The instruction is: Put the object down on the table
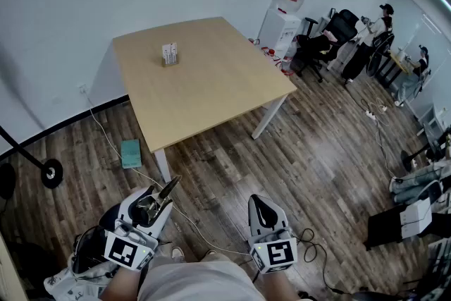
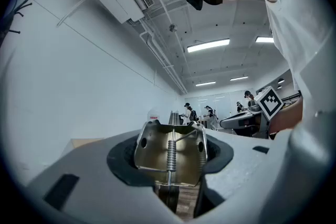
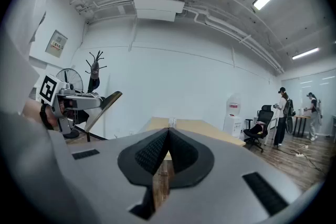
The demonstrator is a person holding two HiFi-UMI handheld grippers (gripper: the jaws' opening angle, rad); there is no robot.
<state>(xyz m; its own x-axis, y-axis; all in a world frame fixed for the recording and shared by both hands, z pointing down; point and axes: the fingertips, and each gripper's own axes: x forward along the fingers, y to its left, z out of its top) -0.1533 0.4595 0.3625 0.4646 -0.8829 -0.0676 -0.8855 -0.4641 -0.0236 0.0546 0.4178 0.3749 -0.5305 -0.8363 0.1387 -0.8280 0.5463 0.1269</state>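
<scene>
A shiny metal spring clip (image 2: 170,157) sits between the jaws of my left gripper (image 2: 169,136), which is shut on it. In the head view the left gripper (image 1: 153,205) is low at the left, over the wooden floor, and the clip's flat blade (image 1: 169,187) sticks out toward the table. The right gripper (image 1: 260,204) is beside it, shut with nothing in it; its black pads meet in the right gripper view (image 3: 168,139). The light wooden table (image 1: 211,81) stands well ahead of both grippers, and a small white box (image 1: 169,53) rests on its far part.
A teal box (image 1: 131,153) and a white cable (image 1: 113,144) lie on the floor by the table's near leg. A fan base (image 1: 51,173) stands at the left. A water dispenser (image 1: 285,14), an office chair (image 1: 331,35) and people are at the far right.
</scene>
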